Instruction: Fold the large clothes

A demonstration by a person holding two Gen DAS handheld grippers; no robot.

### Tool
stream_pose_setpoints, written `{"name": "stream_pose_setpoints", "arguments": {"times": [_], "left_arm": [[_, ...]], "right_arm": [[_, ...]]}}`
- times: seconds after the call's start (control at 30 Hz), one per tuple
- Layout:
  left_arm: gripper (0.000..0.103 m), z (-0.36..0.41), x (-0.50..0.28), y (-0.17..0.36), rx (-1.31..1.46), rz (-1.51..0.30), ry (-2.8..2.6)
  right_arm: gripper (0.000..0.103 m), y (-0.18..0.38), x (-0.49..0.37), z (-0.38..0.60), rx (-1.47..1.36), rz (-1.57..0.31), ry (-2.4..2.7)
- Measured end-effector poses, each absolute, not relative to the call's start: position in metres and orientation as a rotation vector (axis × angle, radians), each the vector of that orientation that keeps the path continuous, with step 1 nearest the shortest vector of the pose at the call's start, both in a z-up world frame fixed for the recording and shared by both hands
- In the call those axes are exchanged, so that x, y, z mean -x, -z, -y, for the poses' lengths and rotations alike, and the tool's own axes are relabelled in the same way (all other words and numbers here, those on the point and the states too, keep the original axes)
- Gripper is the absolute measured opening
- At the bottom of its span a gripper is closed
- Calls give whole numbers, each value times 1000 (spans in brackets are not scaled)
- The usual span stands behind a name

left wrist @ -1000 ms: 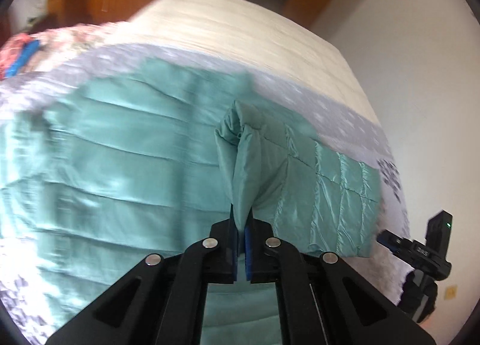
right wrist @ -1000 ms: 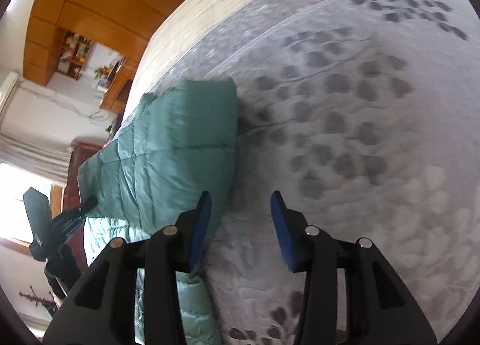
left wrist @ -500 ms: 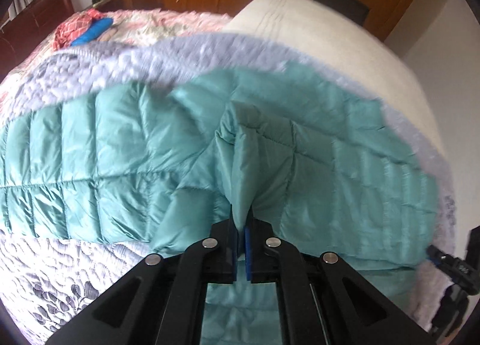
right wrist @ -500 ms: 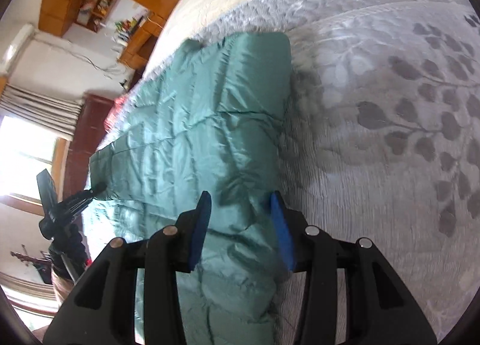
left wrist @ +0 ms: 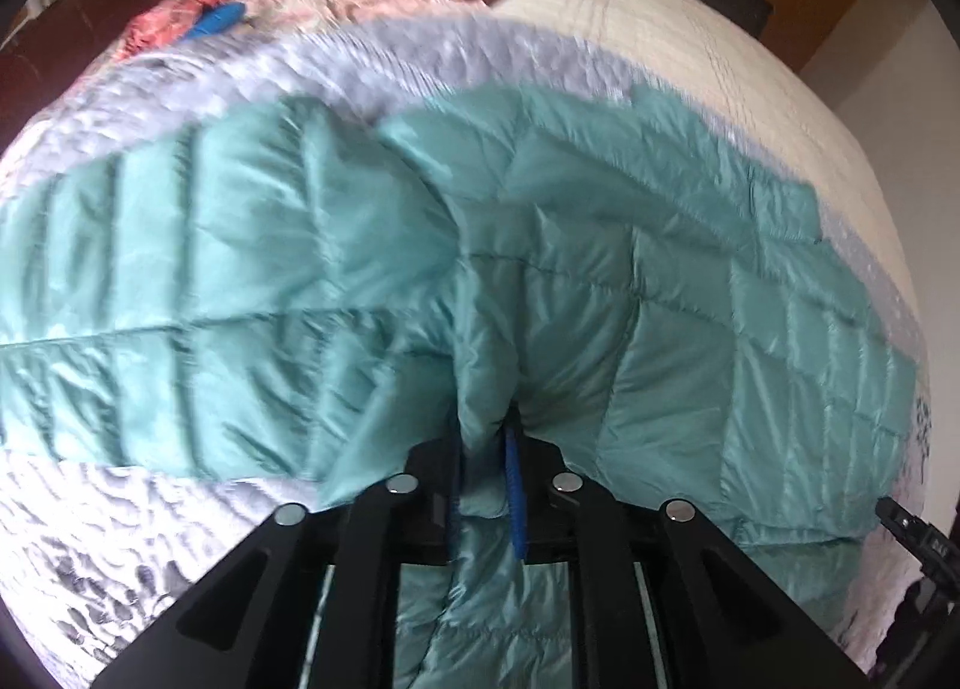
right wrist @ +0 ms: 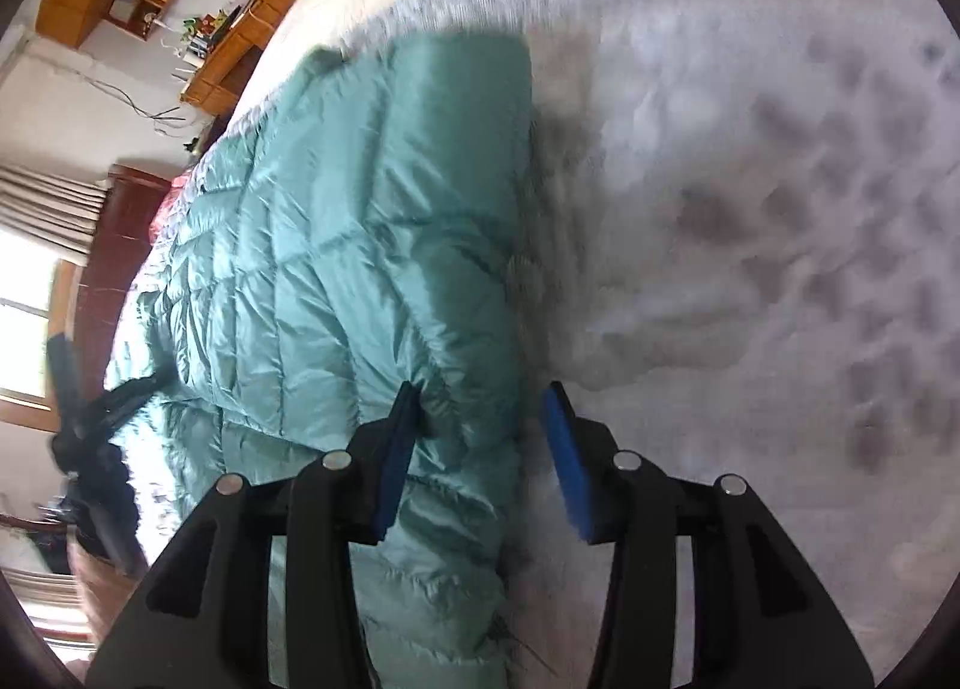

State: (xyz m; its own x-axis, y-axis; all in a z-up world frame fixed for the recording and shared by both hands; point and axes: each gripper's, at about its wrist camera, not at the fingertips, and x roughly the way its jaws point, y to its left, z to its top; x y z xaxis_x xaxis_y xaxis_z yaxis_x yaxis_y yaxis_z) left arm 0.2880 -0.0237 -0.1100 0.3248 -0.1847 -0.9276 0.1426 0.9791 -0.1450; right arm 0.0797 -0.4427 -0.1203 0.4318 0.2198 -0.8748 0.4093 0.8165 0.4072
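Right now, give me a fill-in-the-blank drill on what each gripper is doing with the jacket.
1. The left gripper pinches a fold of the ___ quilted jacket.
2. The right gripper has its fingers ___, straddling the jacket's edge.
3. The jacket lies on a grey ___ with a leaf pattern.
4. The pads on the fingers are ___.

Missing words: green; open; bedspread; blue

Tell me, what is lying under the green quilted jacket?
Under the jacket lies a grey leaf-patterned bedspread, showing around its edges. Whatever is directly beneath the jacket is covered.
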Motion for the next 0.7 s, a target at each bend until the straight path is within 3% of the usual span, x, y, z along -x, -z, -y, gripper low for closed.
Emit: {"name": "stream_pose_setpoints", "arguments": {"times": [0.23, 0.4, 0.7], "left_arm": [[21, 60, -268, 66, -8, -1114, 328], [21, 102, -267, 103, -84, -1195, 372], [23, 111, -262, 146, -130, -1256, 345]], "right_arm": [[43, 79, -98, 411, -560, -1102, 36], [43, 111, -120, 391, -555, -1204, 33], [41, 152, -130, 389, -583, -1257, 43]]}}
